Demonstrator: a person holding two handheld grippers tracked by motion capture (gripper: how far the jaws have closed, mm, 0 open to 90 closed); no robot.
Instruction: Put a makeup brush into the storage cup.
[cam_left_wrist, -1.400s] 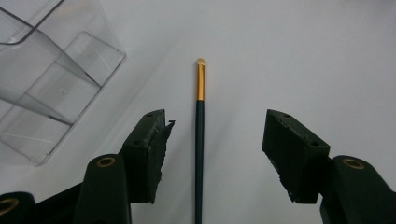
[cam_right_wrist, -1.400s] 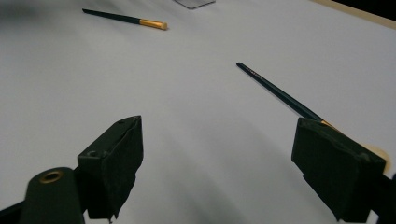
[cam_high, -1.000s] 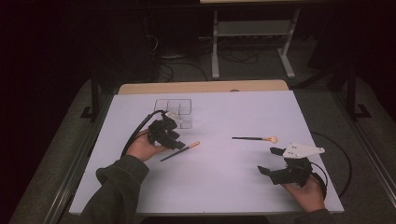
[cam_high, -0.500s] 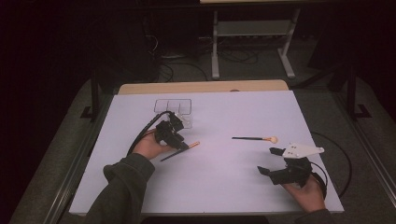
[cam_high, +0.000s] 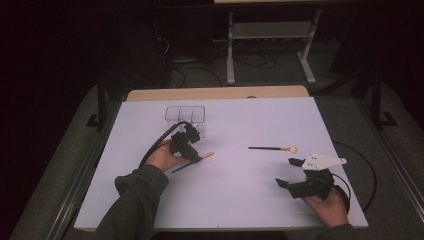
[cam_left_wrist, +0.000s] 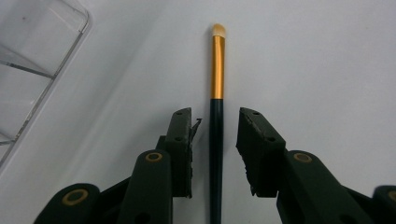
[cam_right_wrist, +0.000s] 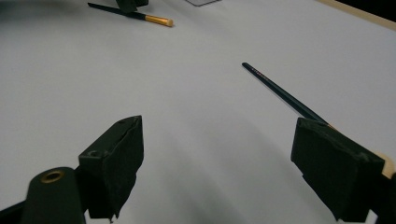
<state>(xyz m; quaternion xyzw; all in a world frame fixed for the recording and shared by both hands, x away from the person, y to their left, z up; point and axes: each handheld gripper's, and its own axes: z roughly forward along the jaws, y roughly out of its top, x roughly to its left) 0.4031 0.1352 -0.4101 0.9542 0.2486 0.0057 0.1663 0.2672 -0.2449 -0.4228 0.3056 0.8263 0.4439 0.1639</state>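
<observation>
Brushes lie on the white table (cam_high: 240, 210), two of them, and the left gripper (cam_left_wrist: 215, 135) is down over the nearer one. In the left gripper view this small brush (cam_left_wrist: 216, 116), with a dark handle, a gold band and a pale tip, runs straight toward twelve o'clock between the two black jaws. The jaws have just been closing around it, yet a narrow gap shows on each side of the handle, so the pads do not press on it and the brush rests on the table ungripped. A clear plastic organizer (cam_left_wrist: 32, 60) with dividers sits at ten o'clock from those jaws. In the high view the left gripper (cam_high: 192, 150) is at about nine o'clock from the table's middle, the small brush (cam_high: 200, 159) poking out of it toward three o'clock, and the organizer (cam_high: 185, 114) just beyond it at twelve o'clock. The second brush (cam_high: 272, 148), dark-handled with a rounded pale head, lies at three o'clock from the left gripper, well apart. The right gripper (cam_high: 292, 174) sits near the table's front edge at about five o'clock from the middle, its jaws spread wide with nothing between them. In the right gripper view (cam_right_wrist: 217, 161), the second brush (cam_right_wrist: 280, 93) slants past the right-hand jaw, and the small brush (cam_right_wrist: 140, 17) lies far off at eleven o'clock.
</observation>
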